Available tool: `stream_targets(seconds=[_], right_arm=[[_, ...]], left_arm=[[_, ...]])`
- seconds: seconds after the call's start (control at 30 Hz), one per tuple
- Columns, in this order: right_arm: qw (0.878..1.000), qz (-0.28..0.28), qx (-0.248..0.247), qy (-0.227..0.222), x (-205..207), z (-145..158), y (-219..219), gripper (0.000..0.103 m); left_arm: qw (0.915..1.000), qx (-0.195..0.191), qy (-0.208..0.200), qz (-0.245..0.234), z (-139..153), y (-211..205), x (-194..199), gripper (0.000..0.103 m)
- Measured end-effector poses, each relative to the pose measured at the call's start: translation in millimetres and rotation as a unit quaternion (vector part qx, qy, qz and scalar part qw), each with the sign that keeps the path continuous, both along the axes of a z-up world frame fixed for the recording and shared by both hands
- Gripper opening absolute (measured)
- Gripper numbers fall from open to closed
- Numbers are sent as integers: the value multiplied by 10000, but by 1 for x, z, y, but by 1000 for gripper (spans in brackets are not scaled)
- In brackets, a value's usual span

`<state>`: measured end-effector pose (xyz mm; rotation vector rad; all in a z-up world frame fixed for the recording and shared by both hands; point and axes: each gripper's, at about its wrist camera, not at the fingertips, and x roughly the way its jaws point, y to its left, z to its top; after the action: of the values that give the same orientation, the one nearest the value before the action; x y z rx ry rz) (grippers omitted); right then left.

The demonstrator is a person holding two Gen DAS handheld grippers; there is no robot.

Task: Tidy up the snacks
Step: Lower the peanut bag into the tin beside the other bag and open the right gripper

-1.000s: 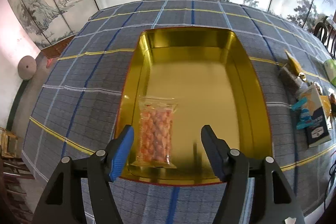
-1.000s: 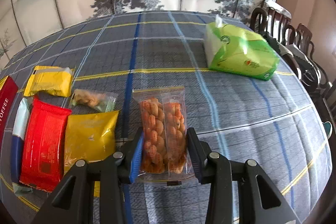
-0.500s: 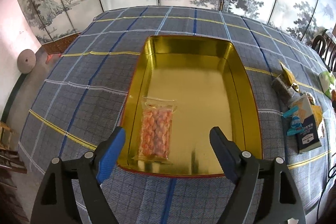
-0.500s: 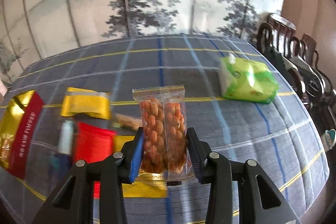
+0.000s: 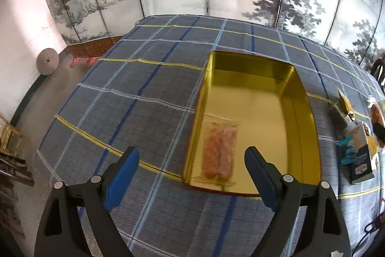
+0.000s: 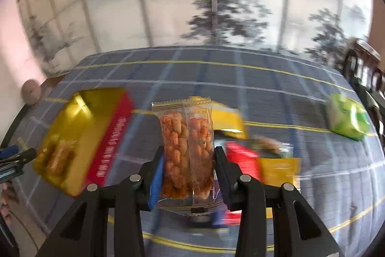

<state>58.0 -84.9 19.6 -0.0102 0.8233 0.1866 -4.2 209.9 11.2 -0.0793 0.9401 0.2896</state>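
A gold tin tray (image 5: 305,102) with red outer walls sits on the checked tablecloth; it also shows blurred in the right wrist view (image 6: 79,117). One clear peanut packet (image 5: 219,153) lies in its near left corner. My left gripper (image 5: 191,178) is open and empty, held back above the cloth, left of and before the tray. My right gripper (image 6: 189,175) is shut on a second clear peanut packet (image 6: 187,143), held upright above the table to the right of the tray.
Loose snacks lie right of the tray: a yellow packet (image 6: 228,119), a red packet (image 6: 243,158), a gold packet (image 6: 279,168) and a green bag (image 6: 349,119) farther right. A blue-and-white box (image 5: 361,158) lies by the tray's right side. Chairs stand at the far right.
My left gripper drew back and to the left, away from the packet in the tray. My right gripper lifted its peanut packet and swung left; the tray came into its view.
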Motion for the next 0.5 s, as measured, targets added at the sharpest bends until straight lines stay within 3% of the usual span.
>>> stream_targets(seconds=[0.5], right_arm=[[9924, 1182, -203, 268, -6, -10, 128, 40]], left_arm=[[9991, 45, 84, 416, -6, 38, -24, 87]])
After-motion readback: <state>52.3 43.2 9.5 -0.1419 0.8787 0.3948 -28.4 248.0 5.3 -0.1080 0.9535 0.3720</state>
